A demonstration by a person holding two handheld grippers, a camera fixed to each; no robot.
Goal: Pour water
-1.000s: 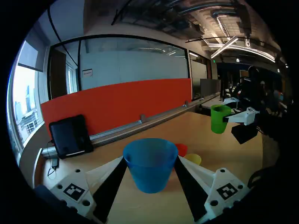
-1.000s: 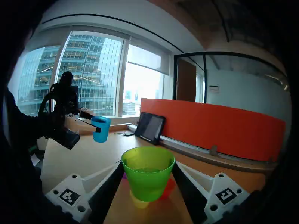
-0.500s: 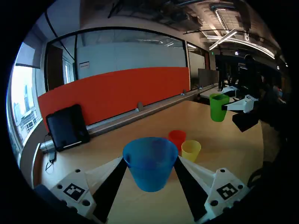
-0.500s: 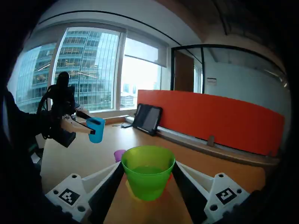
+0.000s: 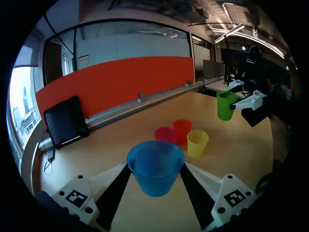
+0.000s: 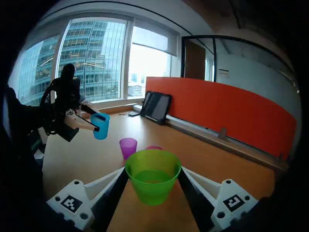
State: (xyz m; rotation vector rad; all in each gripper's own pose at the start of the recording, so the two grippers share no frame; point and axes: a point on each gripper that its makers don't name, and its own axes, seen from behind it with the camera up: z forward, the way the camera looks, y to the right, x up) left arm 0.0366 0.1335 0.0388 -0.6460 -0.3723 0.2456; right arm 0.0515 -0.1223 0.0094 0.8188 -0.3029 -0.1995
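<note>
- The wooden surface [image 5: 116, 143] carries a yellow cup [image 5: 197, 142].
- My left claw [image 5: 155, 165] clamps the blue cup [image 5: 155, 176] aloft, nearer me than the yellow cup.
- My right claw [image 6: 153, 170] clamps the green cup [image 6: 153, 190], with water inside.
- Both look like light, thin plastic, so I'd squeeze mid-wall, gently.

Bright cups over a tan desk [image 5: 116, 143].
The left gripper [image 5: 155, 164], white with black pads [image 5: 116, 189] and black-and-white square markers [image 5: 76, 198], frames a translucent blue cup [image 5: 155, 176]; the right gripper [image 6: 153, 170], coloured alike, a translucent green cup [image 6: 153, 187]. Ahead of the left gripper: red cup [image 5: 182, 130], pink cup [image 5: 165, 135], yellow cup [image 5: 197, 142]. Ahead of the right: purple cup [image 6: 128, 147]. Beyond, an orange partition [image 5: 116, 81] and a black tablet [image 5: 63, 121].
</note>
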